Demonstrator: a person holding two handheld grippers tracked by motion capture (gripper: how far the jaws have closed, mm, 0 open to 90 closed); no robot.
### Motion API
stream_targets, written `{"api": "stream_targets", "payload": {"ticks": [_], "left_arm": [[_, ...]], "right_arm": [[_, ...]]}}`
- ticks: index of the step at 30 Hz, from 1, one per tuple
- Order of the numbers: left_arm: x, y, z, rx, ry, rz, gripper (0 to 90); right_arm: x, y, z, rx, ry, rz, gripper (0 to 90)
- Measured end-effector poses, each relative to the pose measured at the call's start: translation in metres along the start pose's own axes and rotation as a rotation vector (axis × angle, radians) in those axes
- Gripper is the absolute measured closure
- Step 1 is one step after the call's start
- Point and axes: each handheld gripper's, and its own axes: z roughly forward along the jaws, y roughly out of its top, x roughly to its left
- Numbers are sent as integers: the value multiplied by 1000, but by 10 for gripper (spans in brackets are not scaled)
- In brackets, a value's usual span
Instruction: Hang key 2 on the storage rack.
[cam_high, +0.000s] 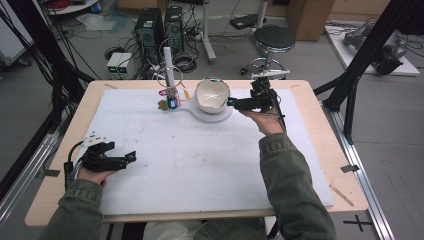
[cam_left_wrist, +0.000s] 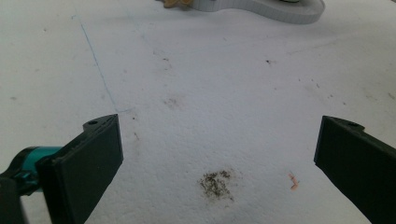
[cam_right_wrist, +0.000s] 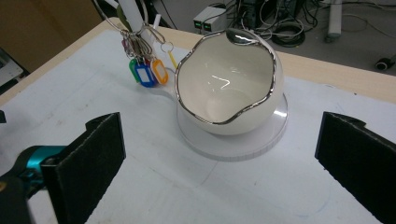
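A white egg-shaped bowl (cam_high: 212, 95) with a silver wavy rim rests tilted on a round white base (cam_high: 196, 107) at the back middle of the table; in the right gripper view the bowl (cam_right_wrist: 227, 88) opens toward the camera. My right gripper (cam_high: 233, 103) hovers open just right of the bowl, jaws wide apart with nothing between them. Beside the bowl stands a white post (cam_high: 169, 67) hung with a ring of coloured key tags (cam_right_wrist: 148, 72). My left gripper (cam_high: 131, 158) rests open near the front left on the white mat (cam_left_wrist: 210, 93), holding nothing.
The white foam mat (cam_high: 200, 160) covers most of the wooden table (cam_high: 320, 105). A dirt smudge (cam_left_wrist: 215, 183) and a small orange scrap (cam_left_wrist: 293, 181) lie on the mat ahead of the left gripper. A stool (cam_high: 274, 40) and computer towers (cam_high: 150, 30) stand beyond the table.
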Motion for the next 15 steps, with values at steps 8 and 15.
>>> {"api": "stream_targets", "payload": {"ticks": [8,15], "left_arm": [[0,0,0,-3,-2,-8,17],[0,0,0,2,-2,-8,17]], "right_arm": [[-3,-13,-5,-14,7,8,8],[-3,-29,-7,-7,10,1,8]]}}
